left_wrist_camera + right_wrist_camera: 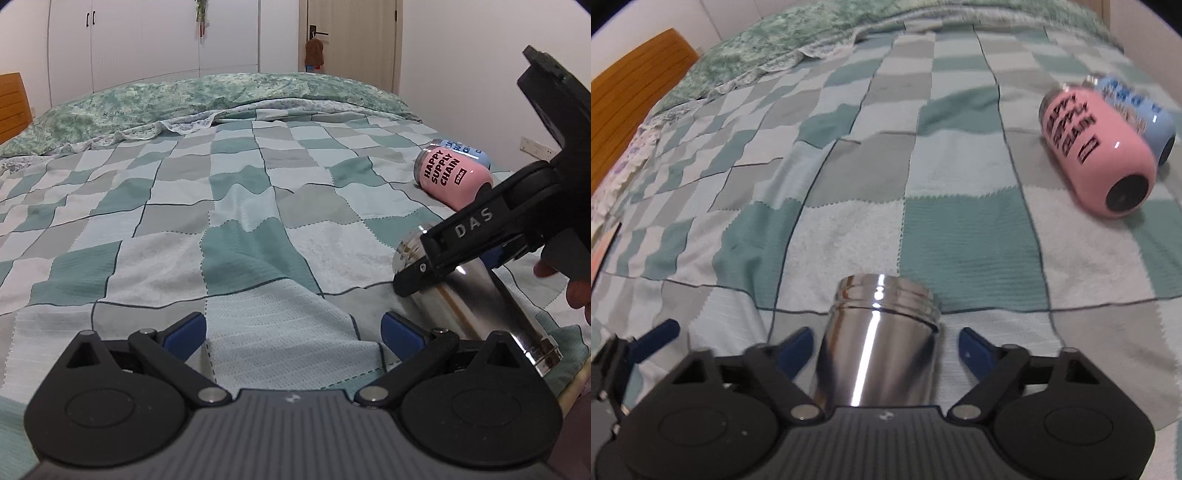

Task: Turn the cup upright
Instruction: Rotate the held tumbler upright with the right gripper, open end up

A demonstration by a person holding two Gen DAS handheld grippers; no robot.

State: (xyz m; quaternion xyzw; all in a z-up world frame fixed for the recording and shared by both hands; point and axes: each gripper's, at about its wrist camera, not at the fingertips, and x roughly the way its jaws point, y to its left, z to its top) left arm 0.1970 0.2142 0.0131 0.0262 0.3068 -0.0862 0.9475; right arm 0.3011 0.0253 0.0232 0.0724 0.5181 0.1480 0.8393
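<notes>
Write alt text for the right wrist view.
A shiny steel cup lies on its side between the open right gripper fingers, on a green checked bedspread. A pink cup and blue cup lie beyond.

The steel cup [877, 343] has its lower body hidden under the right claw [886, 350]. Near the bed's right edge, the blue cup [1137, 107] lies mostly behind the pink cup [1097, 147], both motion-blurred, lettering unreadable on the blue.

Bed w/ teal checked blanket [236, 206], white wardrobe [147, 40] & door [351, 33] behind, wood headboard [631, 96] at left.
</notes>
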